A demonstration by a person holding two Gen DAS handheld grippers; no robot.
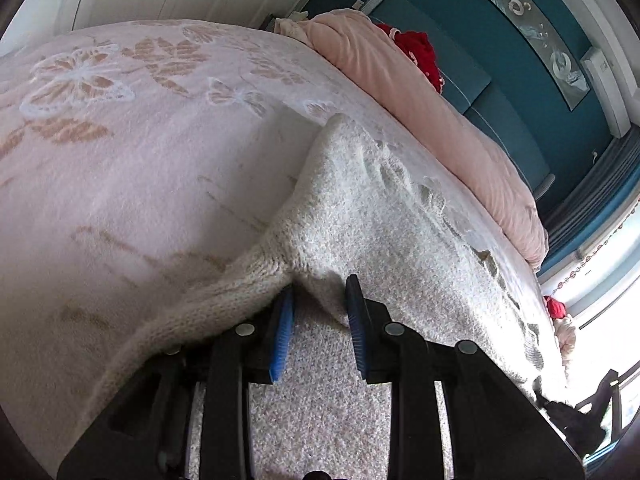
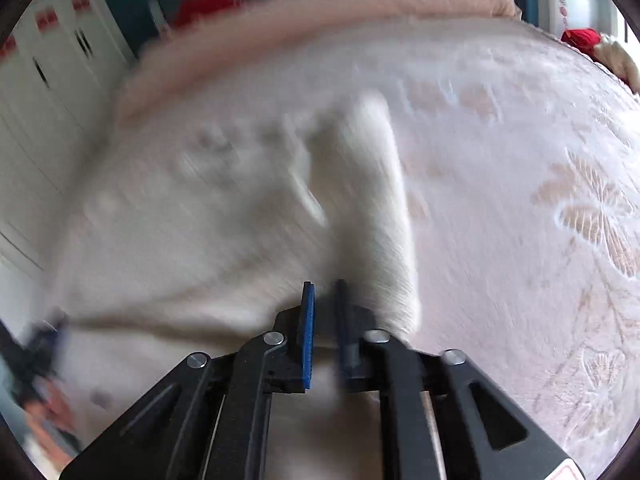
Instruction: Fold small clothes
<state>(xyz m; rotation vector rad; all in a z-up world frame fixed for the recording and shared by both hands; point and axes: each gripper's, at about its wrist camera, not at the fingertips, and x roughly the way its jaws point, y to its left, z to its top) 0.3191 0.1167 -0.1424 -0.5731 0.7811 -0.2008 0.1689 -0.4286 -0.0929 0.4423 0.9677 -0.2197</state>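
A cream knitted sweater [image 1: 352,216] lies on the pink flowered bedspread [image 1: 120,152]. My left gripper [image 1: 320,312] is over its edge, and a fold of the knit sits between its blue pads [image 1: 282,332], which stand partly apart. In the blurred right wrist view the sweater [image 2: 240,216] spreads left, with one sleeve [image 2: 380,208] running up the middle. My right gripper [image 2: 325,312] has its jaws close together with cream fabric between them.
A rolled pink duvet [image 1: 420,92] lies along the teal headboard [image 1: 500,112], with a red item [image 1: 420,52] behind it. White wardrobe doors [image 2: 44,92] stand at the left. My other gripper [image 2: 36,356] shows at the lower left, blurred.
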